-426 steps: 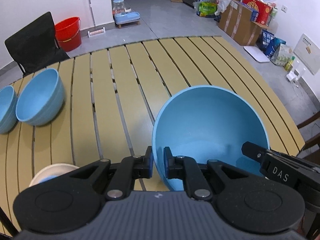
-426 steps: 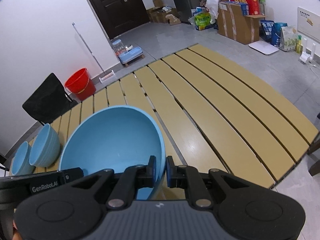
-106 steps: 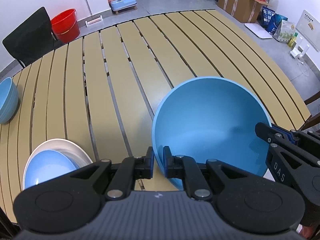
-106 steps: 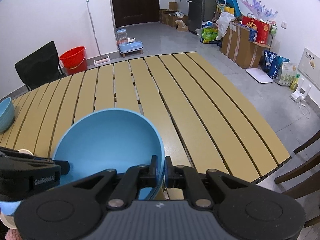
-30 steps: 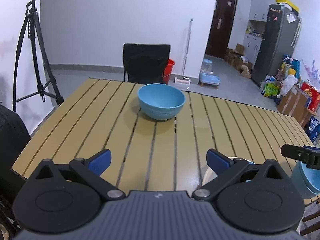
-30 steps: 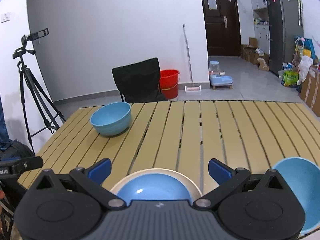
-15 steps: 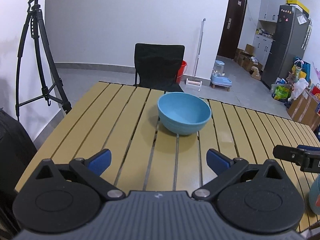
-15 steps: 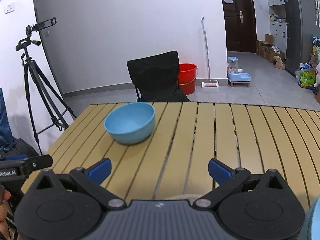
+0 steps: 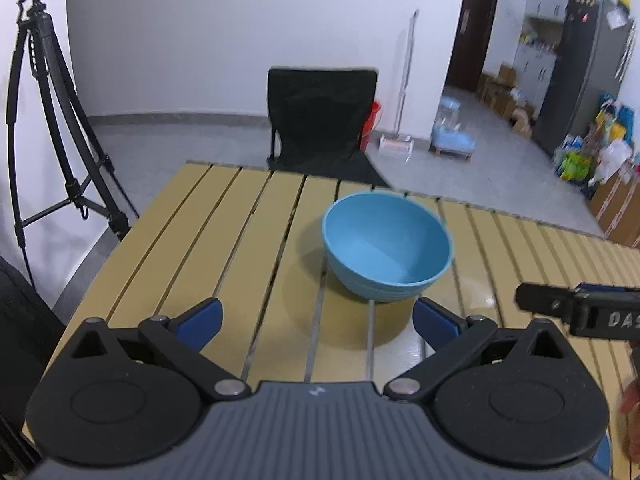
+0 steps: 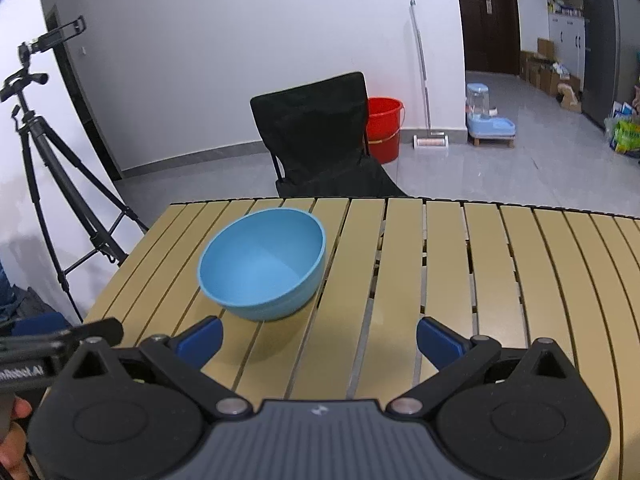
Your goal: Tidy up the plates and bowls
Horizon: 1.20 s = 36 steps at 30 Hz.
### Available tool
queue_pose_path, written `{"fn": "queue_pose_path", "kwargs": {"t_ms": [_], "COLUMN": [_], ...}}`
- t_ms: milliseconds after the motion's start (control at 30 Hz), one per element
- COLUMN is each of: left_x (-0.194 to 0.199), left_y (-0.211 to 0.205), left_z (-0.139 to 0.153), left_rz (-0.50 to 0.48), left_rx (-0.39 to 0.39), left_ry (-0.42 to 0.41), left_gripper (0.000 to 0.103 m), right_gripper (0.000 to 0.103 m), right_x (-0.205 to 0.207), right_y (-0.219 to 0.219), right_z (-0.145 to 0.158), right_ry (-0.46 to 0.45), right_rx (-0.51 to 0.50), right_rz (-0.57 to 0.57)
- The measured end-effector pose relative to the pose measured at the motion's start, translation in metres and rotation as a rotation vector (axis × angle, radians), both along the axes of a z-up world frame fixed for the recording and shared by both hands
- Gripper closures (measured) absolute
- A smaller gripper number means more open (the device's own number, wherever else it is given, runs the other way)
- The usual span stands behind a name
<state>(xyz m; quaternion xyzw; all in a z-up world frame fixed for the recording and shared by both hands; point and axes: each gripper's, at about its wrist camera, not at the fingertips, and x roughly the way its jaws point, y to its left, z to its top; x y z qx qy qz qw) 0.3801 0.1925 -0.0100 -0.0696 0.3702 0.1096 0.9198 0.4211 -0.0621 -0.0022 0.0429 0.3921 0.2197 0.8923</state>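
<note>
Closer now, the blue bowl (image 9: pixel 387 249) faces both wide claws, left (image 9: pixel 316 318) and right (image 10: pixel 319 338), marked "DAS".

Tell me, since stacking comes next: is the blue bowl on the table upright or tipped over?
Upright. The blue bowl rests on its base on the table, opening upward, and looks empty.

One blue bowl (image 9: pixel 387 250) sits on the slatted surface (image 9: pixel 224 240). Beyond that bowl: one black chair (image 9: pixel 322 120), one red bucket (image 10: pixel 383 128), one tripod (image 9: pixel 48 120), one pet feeder (image 10: pixel 489 120).
</note>
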Motion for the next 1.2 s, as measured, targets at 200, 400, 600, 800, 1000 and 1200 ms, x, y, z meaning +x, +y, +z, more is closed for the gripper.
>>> {"fn": "queue_pose_path", "kwargs": {"t_ms": [200,400,600,800,1000,1200], "left_x": [0.039,0.076,0.117,0.143,0.165,0.168], "left_y": [0.006,0.016,0.029,0.039,0.041,0.036], "left_z": [-0.003,-0.015,-0.039,-0.053,-0.067,-0.064], "left_rz": [-0.009,0.035,0.096,0.129,0.138,0.15], "left_rx": [0.034,-0.067,-0.098,-0.137,-0.226,-0.191], "left_ry": [0.066,0.117,0.22,0.259,0.285,0.271], "left_gripper": [0.0,0.0,0.01,0.035,0.09,0.096], "right_gripper": [0.0,0.002,0.009,0.034,0.087,0.098], "right_x": [0.036,0.07,0.102,0.129,0.148,0.151], "right_y": [0.015,0.03,0.049,0.062,0.075,0.076], "right_z": [-0.003,-0.013,-0.029,-0.04,-0.056,-0.059], "right_ry": [0.039,0.1,0.157,0.205,0.27,0.274], "right_rx": [-0.036,-0.048,-0.095,-0.089,-0.078,-0.059], "right_rz": [0.0,-0.004,0.004,0.003,0.023,-0.021]}}
